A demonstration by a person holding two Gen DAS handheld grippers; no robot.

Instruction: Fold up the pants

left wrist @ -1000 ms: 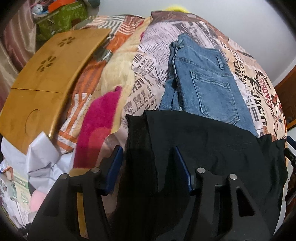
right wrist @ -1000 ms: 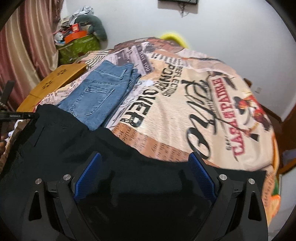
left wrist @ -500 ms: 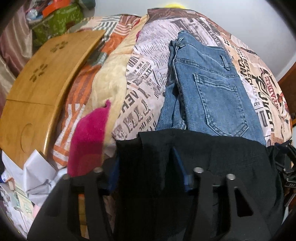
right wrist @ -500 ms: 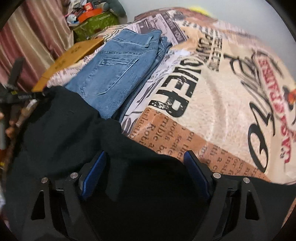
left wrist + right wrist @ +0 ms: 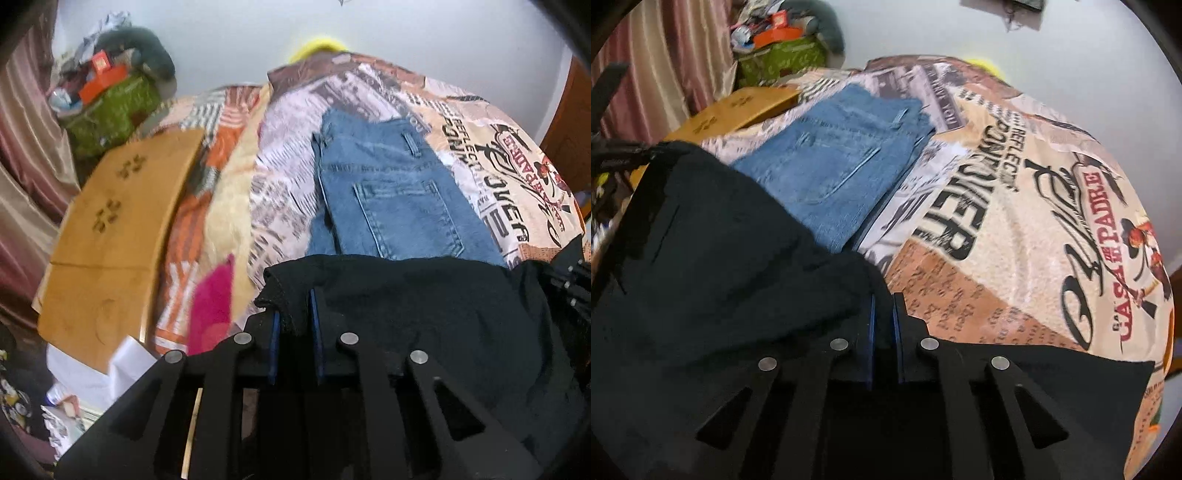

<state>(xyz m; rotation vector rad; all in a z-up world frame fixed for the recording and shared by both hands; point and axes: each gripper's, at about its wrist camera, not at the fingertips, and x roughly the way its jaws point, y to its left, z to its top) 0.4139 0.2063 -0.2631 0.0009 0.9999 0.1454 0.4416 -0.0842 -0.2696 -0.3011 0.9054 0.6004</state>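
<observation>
Black pants lie at the near edge of the bed and also show in the right wrist view. My left gripper is shut on the left edge of the black pants. My right gripper is shut on their right edge. The cloth between them is lifted and bunched. The right gripper's body shows at the right edge of the left wrist view.
Folded blue jeans lie on the printed bedspread just beyond the black pants. A wooden lap table sits at the left. A pink cloth lies near it. Clutter and a green bag stand by the curtain.
Both grippers have closed from wide open onto the edges of the black pants. Both views have tilted upward and the cloth has risen.
</observation>
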